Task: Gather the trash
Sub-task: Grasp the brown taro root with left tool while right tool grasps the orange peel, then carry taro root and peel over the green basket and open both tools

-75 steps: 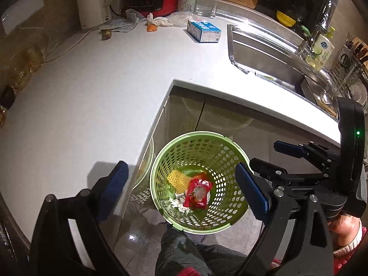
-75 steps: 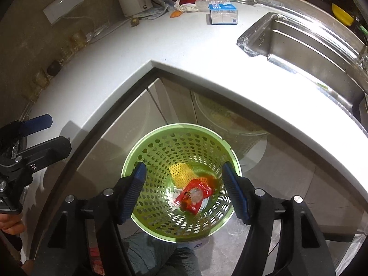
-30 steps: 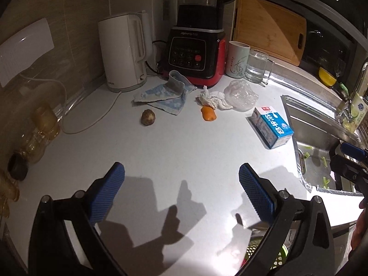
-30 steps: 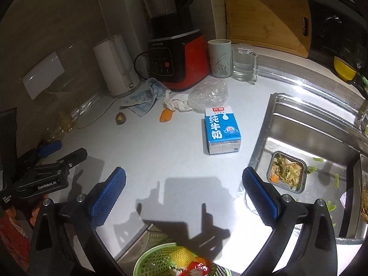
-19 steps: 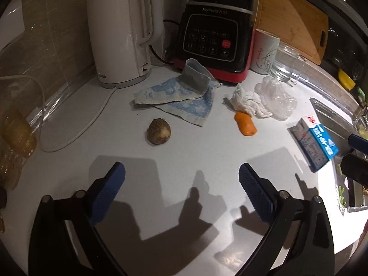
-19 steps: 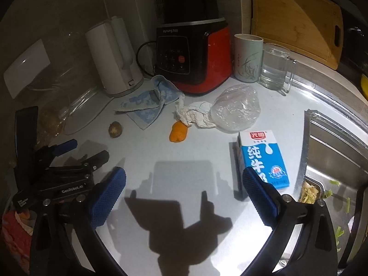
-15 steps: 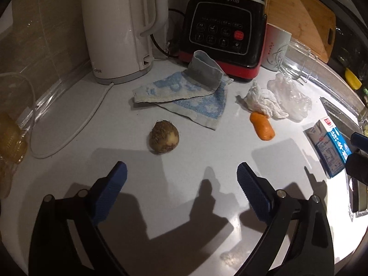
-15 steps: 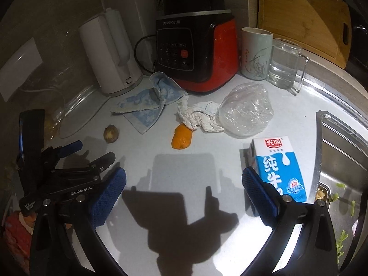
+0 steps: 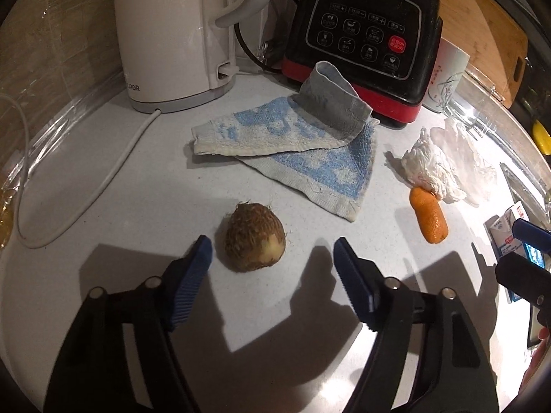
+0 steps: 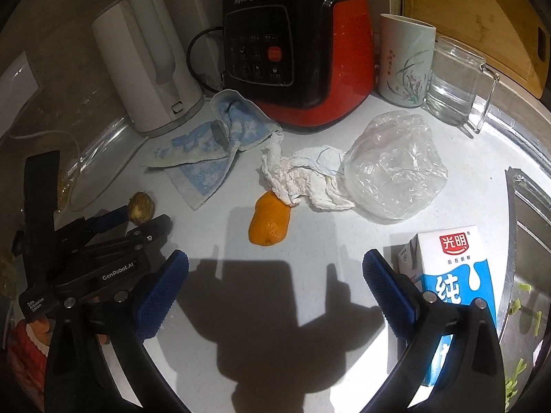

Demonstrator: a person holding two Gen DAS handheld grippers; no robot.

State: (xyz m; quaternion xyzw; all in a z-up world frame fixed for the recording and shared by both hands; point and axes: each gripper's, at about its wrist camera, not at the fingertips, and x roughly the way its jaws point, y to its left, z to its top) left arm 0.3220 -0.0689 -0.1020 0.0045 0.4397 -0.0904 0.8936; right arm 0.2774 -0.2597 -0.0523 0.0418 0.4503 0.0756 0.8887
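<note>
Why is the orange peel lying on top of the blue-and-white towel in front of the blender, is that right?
Not quite. The orange peel lies on the bare white counter, apart from the blue-and-white towel and touching the crumpled white tissue. It is in front of the blender, as you say. The right wrist view shows it.

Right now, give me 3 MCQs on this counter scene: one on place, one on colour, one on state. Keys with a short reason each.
1. Where does the hairy brown root lie?
A. in the sink
B. on the counter between the left gripper fingers
C. on the towel

2. What colour is the peel by the crumpled tissue?
A. orange
B. green
C. purple

3. What is the right gripper holding?
A. the milk carton
B. the plastic bag
C. nothing

Key: 1 B, the root sits on the white counter with a blue finger on each side, untouched as the jaws are closing. 2 A, it is plainly orange. 3 C, its fingers stand wide over bare counter.
</note>
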